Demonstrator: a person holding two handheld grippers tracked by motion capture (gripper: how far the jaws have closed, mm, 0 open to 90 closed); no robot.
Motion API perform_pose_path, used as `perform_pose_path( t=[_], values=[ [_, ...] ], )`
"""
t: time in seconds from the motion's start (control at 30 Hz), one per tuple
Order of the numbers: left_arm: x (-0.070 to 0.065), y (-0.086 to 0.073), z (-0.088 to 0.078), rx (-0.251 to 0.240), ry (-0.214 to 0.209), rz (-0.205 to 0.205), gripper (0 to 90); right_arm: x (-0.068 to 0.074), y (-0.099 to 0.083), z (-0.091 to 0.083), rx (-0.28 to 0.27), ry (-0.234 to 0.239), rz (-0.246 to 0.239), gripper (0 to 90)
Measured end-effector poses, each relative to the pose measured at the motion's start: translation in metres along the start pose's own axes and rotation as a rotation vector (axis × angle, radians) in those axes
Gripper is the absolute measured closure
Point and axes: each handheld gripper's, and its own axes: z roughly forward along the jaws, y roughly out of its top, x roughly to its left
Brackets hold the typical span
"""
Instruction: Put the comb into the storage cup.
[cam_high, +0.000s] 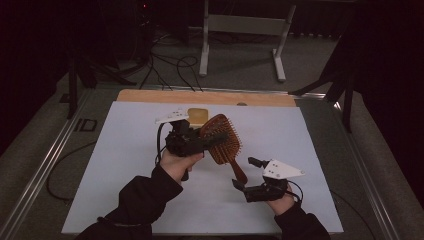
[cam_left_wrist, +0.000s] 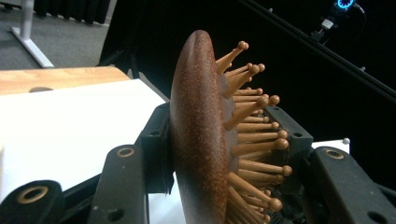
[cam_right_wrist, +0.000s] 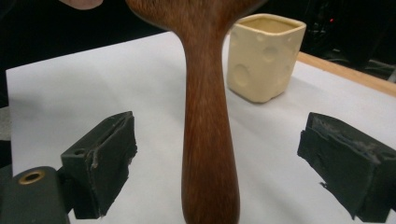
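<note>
High view has my left gripper (cam_high: 212, 137) clamped across the head of the hairbrush (cam_high: 223, 141), held above the paper just this side of the cream cup (cam_high: 198, 116), while my right gripper (cam_high: 245, 175) (jaws wide, off the handle) gives no support, so the brush could twist and knock the cup.
</note>
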Motion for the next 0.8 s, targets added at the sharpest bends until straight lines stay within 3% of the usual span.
perform_pose_path(
  t=[0.23, 0.57, 0.8],
  values=[
    [0.0, 0.013, -0.009, -0.01, 0.018, 0.025, 51.5, -0.001, -0.001, -0.003, 0.001, -0.009, 0.0, 10.1],
    [0.008, 0.031, -0.017, -0.012, 0.033, 0.03, 51.5, 0.002, -0.001, -0.004, 0.004, -0.001, -0.03, 10.1],
    [0.011, 0.048, -0.025, -0.039, 0.051, 0.044, 51.5, 0.001, -0.003, -0.003, -0.004, 0.002, -0.042, 10.1]
  ],
)
